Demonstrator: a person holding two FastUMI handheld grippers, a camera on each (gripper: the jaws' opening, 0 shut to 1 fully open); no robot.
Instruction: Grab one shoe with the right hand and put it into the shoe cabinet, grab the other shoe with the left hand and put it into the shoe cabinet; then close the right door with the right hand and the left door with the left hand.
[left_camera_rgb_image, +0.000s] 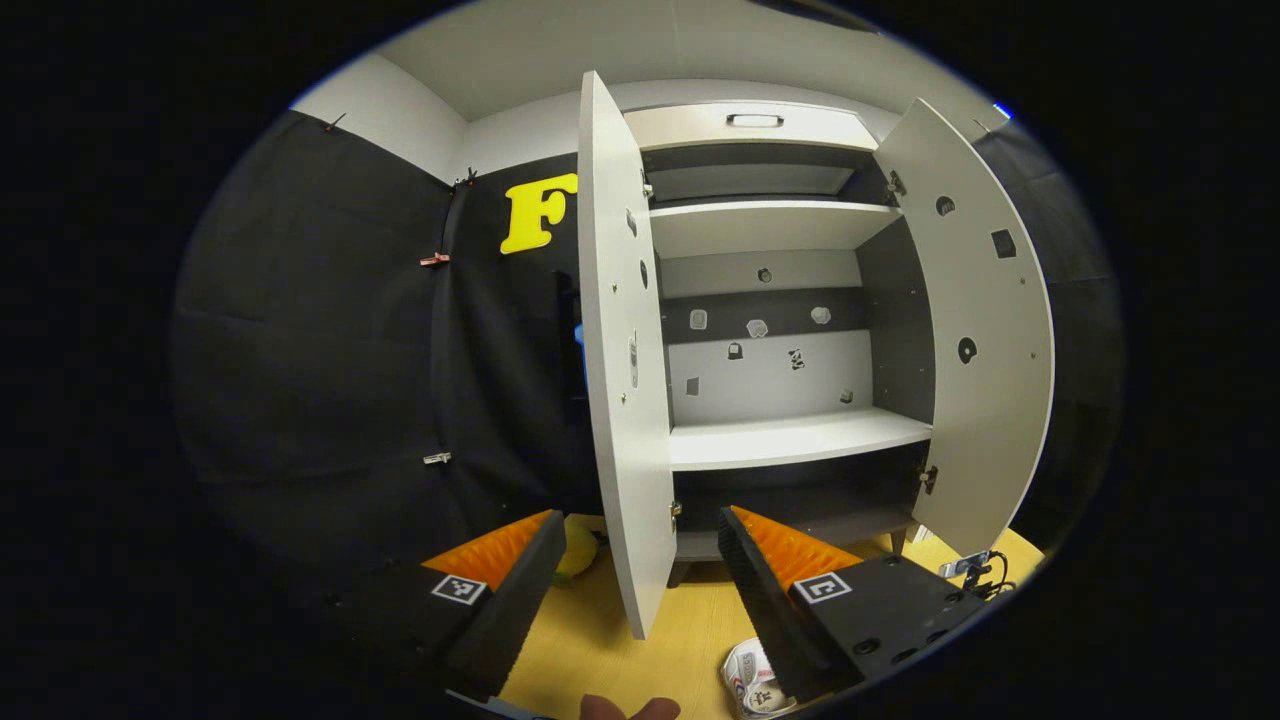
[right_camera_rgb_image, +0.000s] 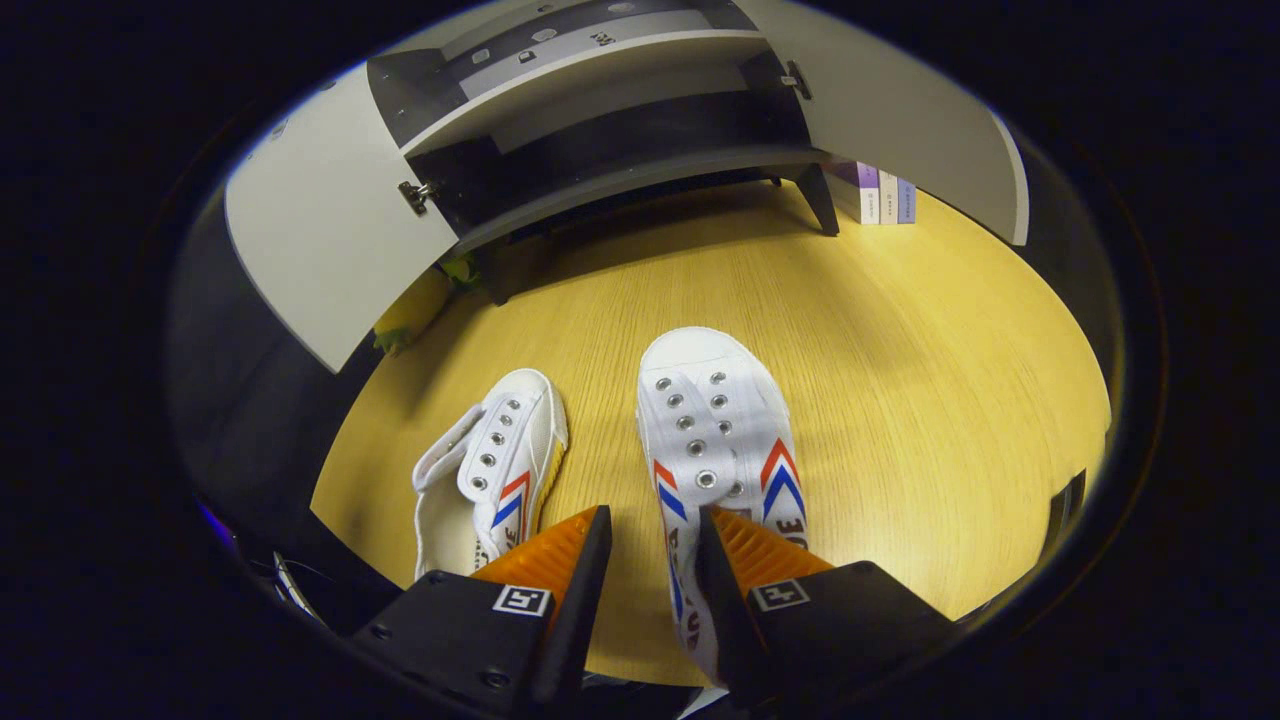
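Yellow wooden floor (right_camera_rgb_image: 900, 380): right tongs (right_camera_rgb_image: 650, 560) parted, straddling white canvas shoe's (right_camera_rgb_image: 715, 420) side wall; close squarely before lifting. Left tongs (left_camera_rgb_image: 640, 560) gaping, empty.

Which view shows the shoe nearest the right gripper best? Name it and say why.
The right gripper view: the right shoe lies whole on the floor, its side wall between the right gripper fingers. The left gripper view catches just a cropped piece of a shoe at its bottom edge.

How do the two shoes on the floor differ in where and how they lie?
The right shoe lies between the right gripper fingers, upright, toe toward the cabinet; the left shoe lies clear of them. The left shoe leans and is angled; the right shoe sits flat. Both are white, laceless, with red and blue chevrons.
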